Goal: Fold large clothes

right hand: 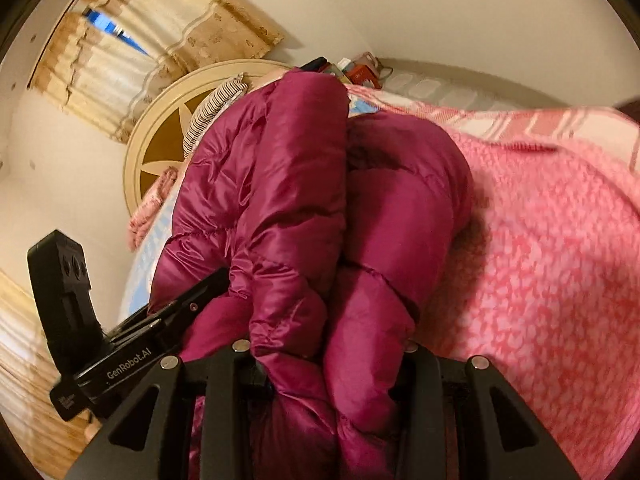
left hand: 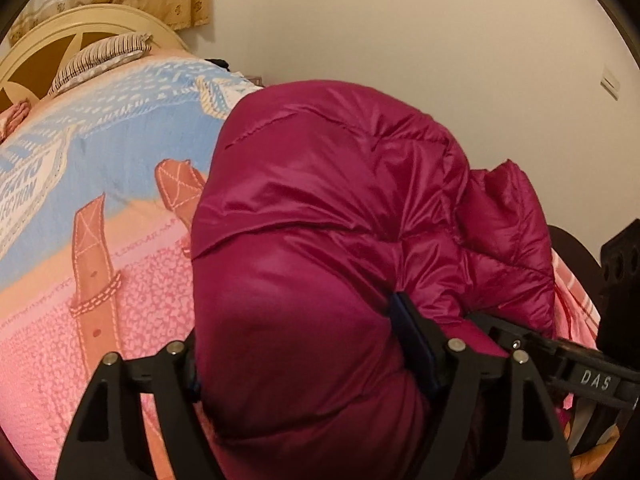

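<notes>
The magenta down jacket (left hand: pixel 320 208) sits bunched on the bed, a thick puffy roll w/ its long axis running straight away from both claws toward the headboard (right hand: pixel 160 152); its near end fills the gap of each claw, so neither has to reach. Left gripper (left hand: pixel 316 356) is clenched on a fat bulge of the jacket, fabric ballooning between its black fingers (left hand: pixel 420 344). Right gripper (right hand: pixel 332 356) likewise grips a doubled fold, two quilted lobes squeezed side by side between its jaws. In the right wrist view the left tool comes in from the left and bites the same bundle just beside the right one, so both hands are about equally near; the next move prob. turns on lifting or rolling that near end forward along the axis. Shell is shiny, slick nylon, stitched in baffles, springy w/ fill, likely to slip and re-puff if let go. Under it: a pink nubbly terry blanket (right hand: pixel 540 240) w/ blue panel and brown strap print (left hand: pixel 96 256). Beyond that, a striped pillow (left hand: pixel 100 58), cream headboard w/ star cut-out, tan patterned curtain (right hand: pixel 160 32), plain wall (left hand: pixel 400 20).
</notes>
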Demonstrator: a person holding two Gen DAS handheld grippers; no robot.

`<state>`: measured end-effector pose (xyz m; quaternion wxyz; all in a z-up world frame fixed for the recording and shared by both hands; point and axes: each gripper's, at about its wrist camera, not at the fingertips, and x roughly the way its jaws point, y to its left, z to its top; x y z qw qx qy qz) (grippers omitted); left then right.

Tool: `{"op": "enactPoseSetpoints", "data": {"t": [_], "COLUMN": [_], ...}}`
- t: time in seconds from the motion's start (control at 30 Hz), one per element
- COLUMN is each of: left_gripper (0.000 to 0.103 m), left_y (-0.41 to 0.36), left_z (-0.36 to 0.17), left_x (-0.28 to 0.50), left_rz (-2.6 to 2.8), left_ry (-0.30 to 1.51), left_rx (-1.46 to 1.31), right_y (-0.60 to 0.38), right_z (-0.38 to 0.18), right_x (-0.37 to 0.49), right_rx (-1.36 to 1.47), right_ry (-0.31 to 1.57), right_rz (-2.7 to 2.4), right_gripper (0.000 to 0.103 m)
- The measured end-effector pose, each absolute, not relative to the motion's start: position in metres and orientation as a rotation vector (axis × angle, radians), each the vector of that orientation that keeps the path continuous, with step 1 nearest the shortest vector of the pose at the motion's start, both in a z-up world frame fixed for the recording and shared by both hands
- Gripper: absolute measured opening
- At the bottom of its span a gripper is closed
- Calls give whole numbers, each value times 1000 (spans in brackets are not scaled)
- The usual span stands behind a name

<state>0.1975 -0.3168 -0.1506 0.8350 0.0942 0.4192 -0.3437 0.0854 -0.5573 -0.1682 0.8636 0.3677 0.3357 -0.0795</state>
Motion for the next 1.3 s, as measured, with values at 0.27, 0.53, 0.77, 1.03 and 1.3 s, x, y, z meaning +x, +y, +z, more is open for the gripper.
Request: {"op": "enactPoseSetpoints", "data": {"t": [0.27, 0.53, 0.77, 1.03, 1.3], "left_gripper": [84, 83, 82, 83, 86], "left_y": [-314, -280, -249, -248, -228], "left_z": [-147, -120, -112, -136, -132], "left_x": [196, 170, 144, 125, 100], "left_rz": [-705, -683, -662, -611, -600], "left_ry": [884, 806, 753, 746, 778], "left_rx": [227, 255, 243, 320, 322], "right_y": [-555, -518, -443, -431, -414], "right_z": [-166, -104, -76, -123, -117], "right_x": [71, -16, -46, -25, -52], "right_rx": [747, 630, 343, 370, 387], "right_ry": [696, 557, 528, 693, 701], "right_rz": [-180, -301, -387, -316, -351], "right_gripper": [48, 48, 48, 47, 47]}}
